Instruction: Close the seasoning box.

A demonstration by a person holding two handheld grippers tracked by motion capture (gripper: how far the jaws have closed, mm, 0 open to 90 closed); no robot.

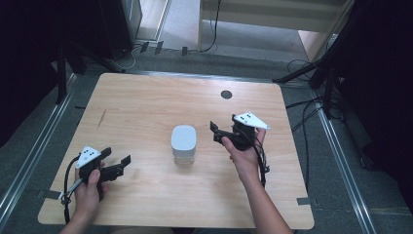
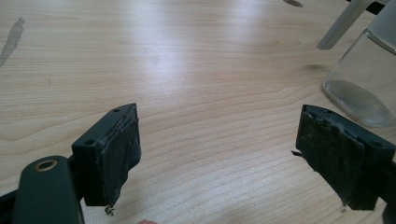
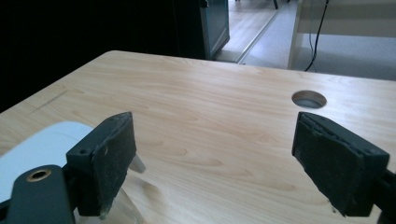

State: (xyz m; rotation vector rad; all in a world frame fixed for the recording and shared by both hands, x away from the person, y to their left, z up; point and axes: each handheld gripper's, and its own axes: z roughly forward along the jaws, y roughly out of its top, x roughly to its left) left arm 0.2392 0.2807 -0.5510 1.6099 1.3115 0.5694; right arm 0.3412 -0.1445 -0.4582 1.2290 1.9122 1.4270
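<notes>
The upright clear jar (image 1: 183, 144), probably white-lidded, stands just left of the wide-open, empty right hand-held gripper (image 1: 215, 132), nearer than the left one (image 1: 116, 158), also wide.

Clear jar (image 1: 184, 151) with white lid (image 1: 184, 137), black left gripper (image 1: 119, 164), black right gripper (image 1: 214, 131), pale wood-grain table (image 1: 146, 107)

This looks like a lab or recording room. A plain wooden table (image 1: 146, 107) with 1 round cable hole (image 1: 226, 94) stands on grey carpet between metal floor rails (image 1: 341, 165). Dark stands (image 1: 331, 73) flank it left and right, and cables (image 1: 214, 29) trail across the far floor.
</notes>
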